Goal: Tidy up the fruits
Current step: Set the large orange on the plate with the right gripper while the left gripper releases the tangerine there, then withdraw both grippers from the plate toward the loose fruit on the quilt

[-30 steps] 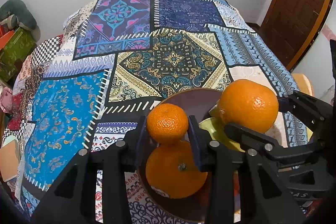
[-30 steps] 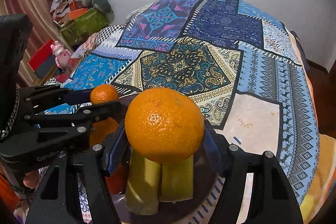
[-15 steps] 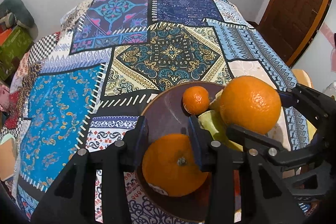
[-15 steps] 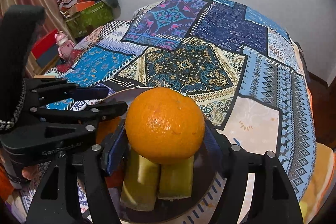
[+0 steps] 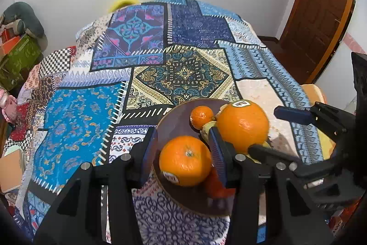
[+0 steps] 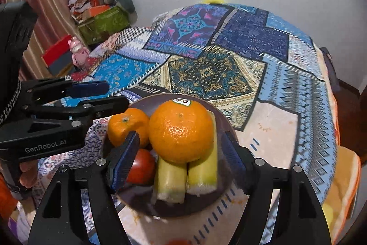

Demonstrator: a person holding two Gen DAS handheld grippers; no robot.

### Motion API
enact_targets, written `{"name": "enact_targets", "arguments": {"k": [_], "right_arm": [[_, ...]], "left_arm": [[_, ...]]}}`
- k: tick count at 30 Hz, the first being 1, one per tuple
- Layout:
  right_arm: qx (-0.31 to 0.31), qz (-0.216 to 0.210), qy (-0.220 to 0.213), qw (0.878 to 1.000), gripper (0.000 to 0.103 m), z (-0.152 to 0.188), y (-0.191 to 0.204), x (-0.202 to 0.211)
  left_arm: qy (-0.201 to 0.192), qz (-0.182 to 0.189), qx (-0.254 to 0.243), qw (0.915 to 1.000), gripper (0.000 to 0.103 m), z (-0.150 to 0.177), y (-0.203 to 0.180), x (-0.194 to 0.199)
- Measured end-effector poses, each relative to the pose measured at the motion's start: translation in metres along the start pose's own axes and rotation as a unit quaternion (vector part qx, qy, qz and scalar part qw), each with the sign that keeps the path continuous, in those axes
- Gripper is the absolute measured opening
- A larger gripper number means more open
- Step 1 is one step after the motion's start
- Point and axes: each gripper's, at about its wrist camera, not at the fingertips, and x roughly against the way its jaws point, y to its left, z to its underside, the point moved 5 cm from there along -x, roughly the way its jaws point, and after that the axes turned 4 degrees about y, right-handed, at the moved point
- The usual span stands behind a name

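Note:
A dark brown plate point(image 5: 174, 114) point(image 6: 220, 116) on the patterned cloth holds the fruit. A big orange point(image 6: 181, 131) point(image 5: 242, 126) with a sticker rests on two pale green pieces point(image 6: 201, 167). My right gripper point(image 6: 179, 157) is open around it, jaws wide and not touching. A second orange point(image 5: 185, 160) point(image 6: 128, 126) lies on the plate between the open jaws of my left gripper point(image 5: 183, 155). A small mandarin point(image 5: 201, 116) sits at the plate's far side. A red fruit point(image 6: 142, 165) lies low on the plate.
The table is covered by a blue patchwork cloth point(image 5: 179, 75). A wooden door point(image 5: 318, 6) stands at the right. Boxes and clutter point(image 6: 101, 20) are stacked at the left wall. A pink toy point(image 6: 78, 52) sits beyond the table's left edge.
My left gripper let go of the small mandarin, which now lies on the plate. My right gripper opened and the big orange now rests on the green pieces. Both grippers drew back.

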Motion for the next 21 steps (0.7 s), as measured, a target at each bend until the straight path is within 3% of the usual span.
{"name": "enact_targets", "arguments": {"k": [11, 21], "right_arm": [[-0.025, 0.018, -0.027, 0.999, 0.074, 0.031, -0.007, 0.057], [-0.051, 0.031, -0.025, 0.998, 0.074, 0.078, -0.001, 0.082]], "left_arm": [[-0.043, -0.015, -0.015, 0.9988, 0.058, 0.032, -0.020, 0.065], [-0.030, 0.003, -0.004, 0.9996, 0.061, 0.083, -0.042, 0.086]]}}
